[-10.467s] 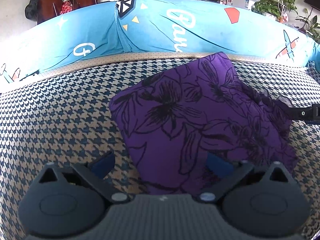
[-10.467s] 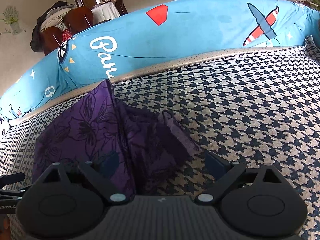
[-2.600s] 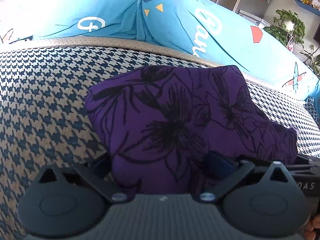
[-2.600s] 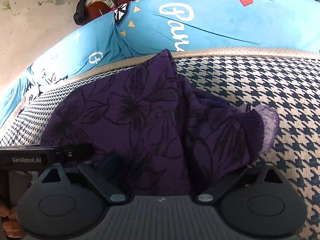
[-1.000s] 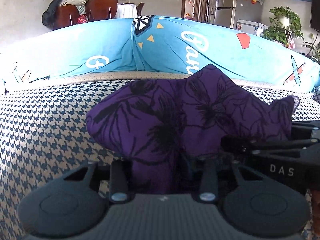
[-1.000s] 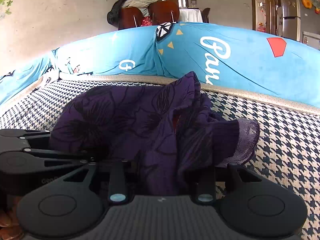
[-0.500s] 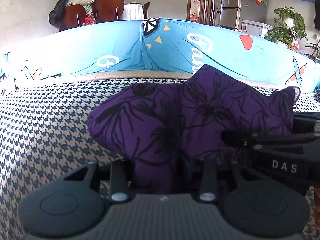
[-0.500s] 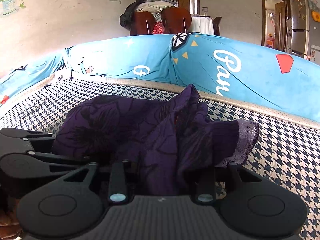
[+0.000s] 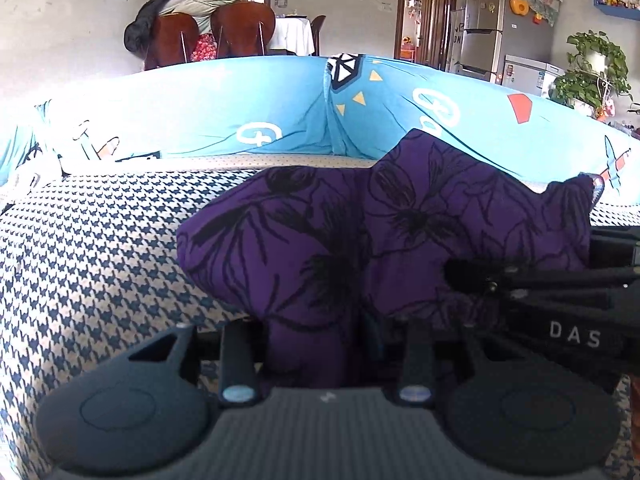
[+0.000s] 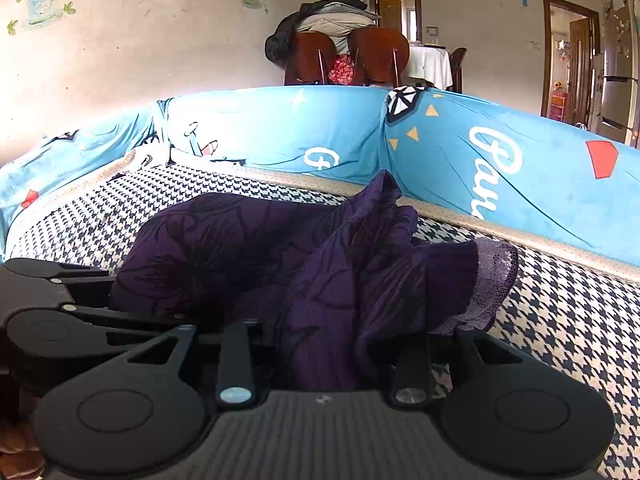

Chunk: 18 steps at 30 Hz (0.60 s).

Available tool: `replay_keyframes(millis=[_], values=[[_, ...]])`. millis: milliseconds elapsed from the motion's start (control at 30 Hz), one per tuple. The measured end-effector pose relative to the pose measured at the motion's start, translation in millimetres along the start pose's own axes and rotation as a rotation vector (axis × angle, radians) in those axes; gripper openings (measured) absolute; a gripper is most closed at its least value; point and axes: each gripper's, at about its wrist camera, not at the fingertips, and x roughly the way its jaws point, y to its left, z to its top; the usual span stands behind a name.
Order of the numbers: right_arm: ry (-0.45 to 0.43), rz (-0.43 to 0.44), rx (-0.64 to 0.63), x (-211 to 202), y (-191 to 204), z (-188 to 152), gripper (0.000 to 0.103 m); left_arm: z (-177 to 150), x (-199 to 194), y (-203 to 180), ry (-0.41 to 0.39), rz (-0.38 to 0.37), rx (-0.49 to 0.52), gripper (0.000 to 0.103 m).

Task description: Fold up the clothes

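A folded purple garment with a black flower print (image 9: 360, 240) is bunched up and held just above the houndstooth sofa seat (image 9: 100, 248). My left gripper (image 9: 320, 344) is shut on its near edge. My right gripper (image 10: 320, 344) is shut on the same garment (image 10: 240, 256), on its right part, where a lace-trimmed end (image 10: 494, 272) sticks out. The right gripper shows at the right in the left wrist view (image 9: 560, 304). The left gripper shows at the left in the right wrist view (image 10: 60, 300). The two grippers are side by side, close together.
Blue printed sofa back cushions (image 9: 280, 116) run behind the seat. Beyond them are brown chairs with piled coats (image 9: 208, 36), a fridge (image 9: 480, 40) and a potted plant (image 9: 592, 68). The seat stretches to the left (image 10: 80, 216) and right (image 10: 568, 320).
Both grippers, open 2.6 s ago, have shut on the garment and raised it. Over the last second both views have swung to the left with the garment held.
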Motion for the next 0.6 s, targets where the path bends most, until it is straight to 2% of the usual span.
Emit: replay_keyframes(millis=[600], values=[[-0.062, 0.004, 0.016, -6.4, 18.0, 27.4, 0.038, 23.8, -16.8, 19.1, -0.068, 0.01, 0.013, 0.036]])
